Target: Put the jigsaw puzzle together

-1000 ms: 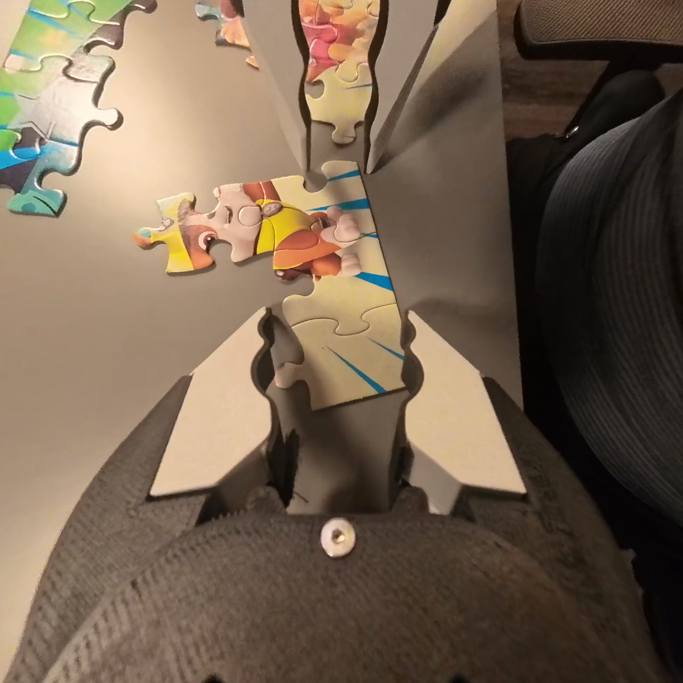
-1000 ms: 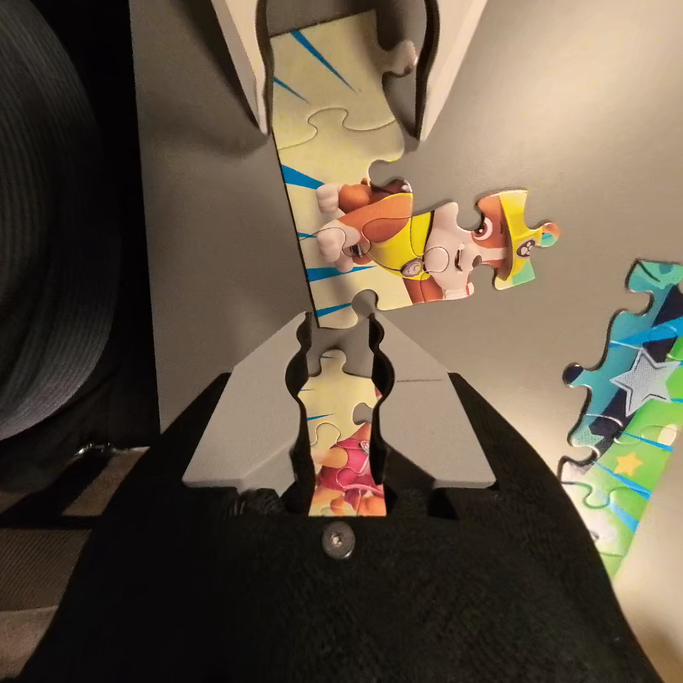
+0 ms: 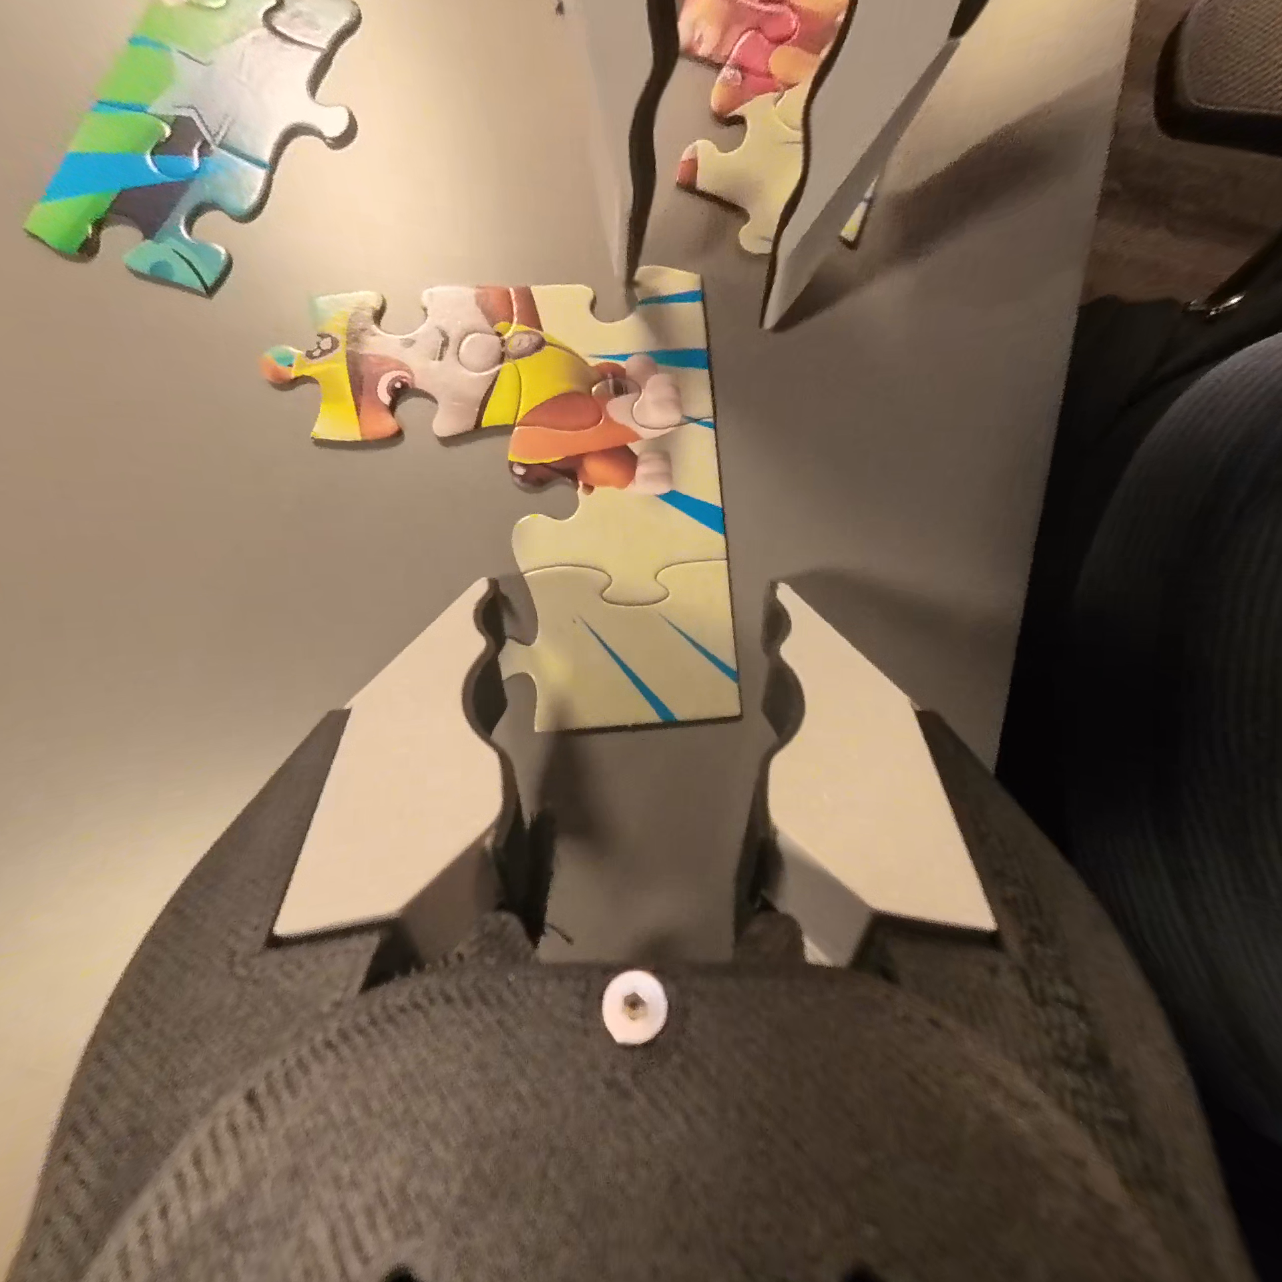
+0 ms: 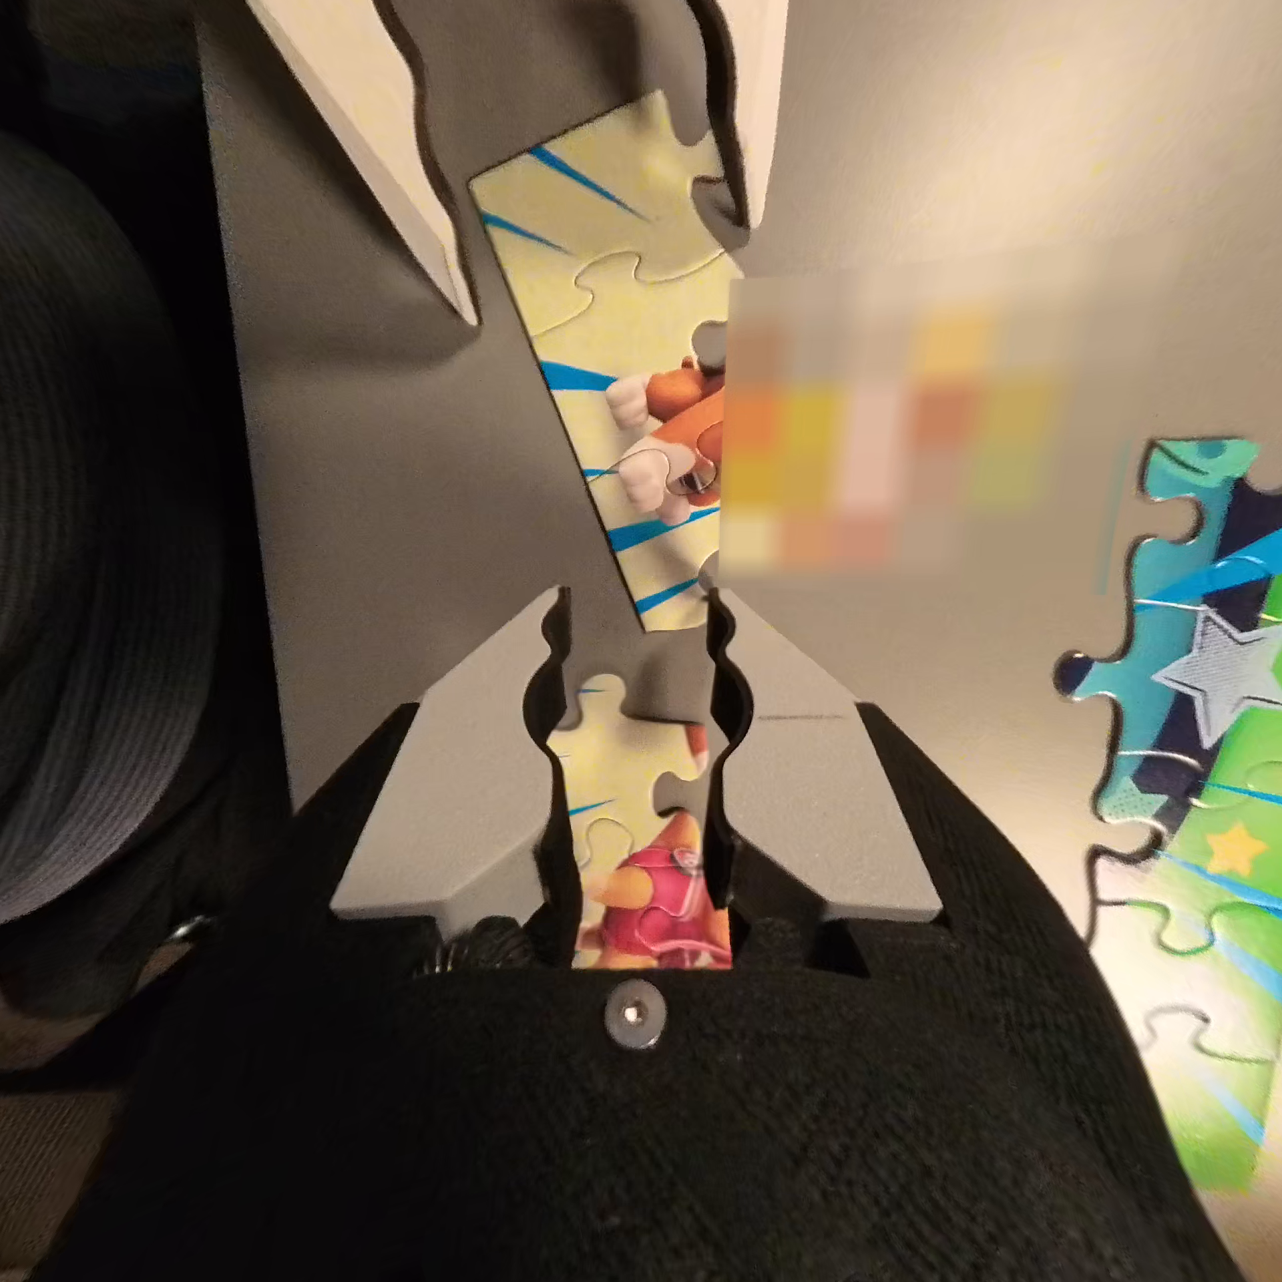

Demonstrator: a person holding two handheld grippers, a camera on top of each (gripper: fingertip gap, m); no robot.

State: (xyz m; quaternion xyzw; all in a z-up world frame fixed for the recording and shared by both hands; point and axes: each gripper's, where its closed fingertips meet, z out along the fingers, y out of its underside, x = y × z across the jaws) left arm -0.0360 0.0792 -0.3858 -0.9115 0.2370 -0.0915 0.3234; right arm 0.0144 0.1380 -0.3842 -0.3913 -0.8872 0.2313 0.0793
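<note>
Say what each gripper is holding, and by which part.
Nothing is held. The left gripper stands open over the end of the yellow puzzle section; the right gripper stands open over the pink puzzle section.

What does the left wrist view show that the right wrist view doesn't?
Only the left wrist view shows the dog's whole figure on the yellow puzzle section; the right view blurs most of it. Only the right view shows a star puzzle section. Both show the grey table, the pink puzzle section, and both tools, left and right, open over puzzle pieces.
</note>
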